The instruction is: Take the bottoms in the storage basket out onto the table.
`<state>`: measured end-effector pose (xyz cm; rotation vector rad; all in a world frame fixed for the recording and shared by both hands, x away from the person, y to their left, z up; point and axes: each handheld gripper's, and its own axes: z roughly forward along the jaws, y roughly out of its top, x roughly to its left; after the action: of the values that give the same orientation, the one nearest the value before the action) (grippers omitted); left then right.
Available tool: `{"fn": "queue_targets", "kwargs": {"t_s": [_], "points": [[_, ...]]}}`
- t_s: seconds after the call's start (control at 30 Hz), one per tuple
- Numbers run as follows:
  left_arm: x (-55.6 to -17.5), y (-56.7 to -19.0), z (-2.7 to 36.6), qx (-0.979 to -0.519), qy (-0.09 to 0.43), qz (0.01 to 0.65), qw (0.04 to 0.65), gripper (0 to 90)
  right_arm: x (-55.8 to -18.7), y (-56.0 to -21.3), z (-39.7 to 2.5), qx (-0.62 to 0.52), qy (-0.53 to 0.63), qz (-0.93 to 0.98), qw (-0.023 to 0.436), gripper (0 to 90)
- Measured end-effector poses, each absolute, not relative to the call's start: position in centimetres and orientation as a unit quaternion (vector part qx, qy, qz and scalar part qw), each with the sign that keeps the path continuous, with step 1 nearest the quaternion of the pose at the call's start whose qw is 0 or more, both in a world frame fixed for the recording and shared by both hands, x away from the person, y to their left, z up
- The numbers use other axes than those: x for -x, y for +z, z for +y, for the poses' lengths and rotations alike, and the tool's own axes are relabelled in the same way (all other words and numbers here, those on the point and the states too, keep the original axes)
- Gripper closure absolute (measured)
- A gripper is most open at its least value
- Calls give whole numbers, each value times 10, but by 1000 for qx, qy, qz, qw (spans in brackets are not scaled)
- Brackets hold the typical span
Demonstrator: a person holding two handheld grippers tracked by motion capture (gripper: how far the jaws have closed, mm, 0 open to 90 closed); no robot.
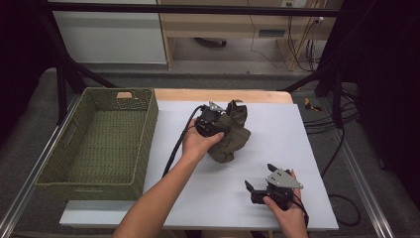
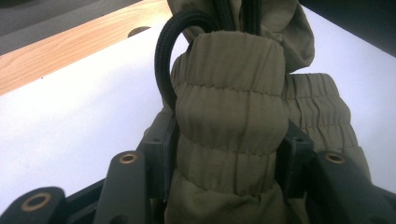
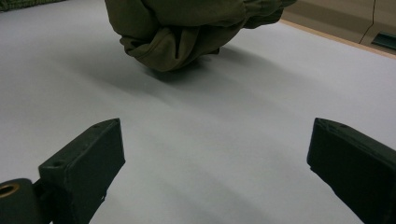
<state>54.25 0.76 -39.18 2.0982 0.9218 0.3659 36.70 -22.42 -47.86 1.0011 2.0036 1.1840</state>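
Note:
An olive-green garment (image 1: 232, 133) with a ribbed elastic band and a black drawstring is bunched up near the middle of the white table top. My left gripper (image 1: 221, 124) is shut on its elastic band (image 2: 229, 116), which fills the gap between the jaws, and the cloth hangs down to the table. The black drawstring (image 2: 164, 70) loops beside the band. My right gripper (image 1: 257, 179) stands open low over the table near the front right, nothing between its jaws. In the right gripper view the garment (image 3: 182, 28) lies ahead, well apart from the jaws.
A green woven basket (image 1: 99, 141) stands at the table's left side. The white board (image 1: 277, 144) lies on a wooden table whose far edge (image 1: 223, 95) shows behind. Black frame posts and cables stand at the back and right.

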Motion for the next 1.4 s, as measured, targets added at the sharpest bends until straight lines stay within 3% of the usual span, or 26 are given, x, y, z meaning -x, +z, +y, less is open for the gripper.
{"fn": "queue_targets", "kwargs": {"t_s": [0.77,1.4], "points": [[-530,-399,11,-834,158,353,393,490,-367,-479,-223,-374,443,758,300,43],[-518,-381,17,-847,181,329,376,491,-367,-479,-222,-372,443,759,299,43]]}}
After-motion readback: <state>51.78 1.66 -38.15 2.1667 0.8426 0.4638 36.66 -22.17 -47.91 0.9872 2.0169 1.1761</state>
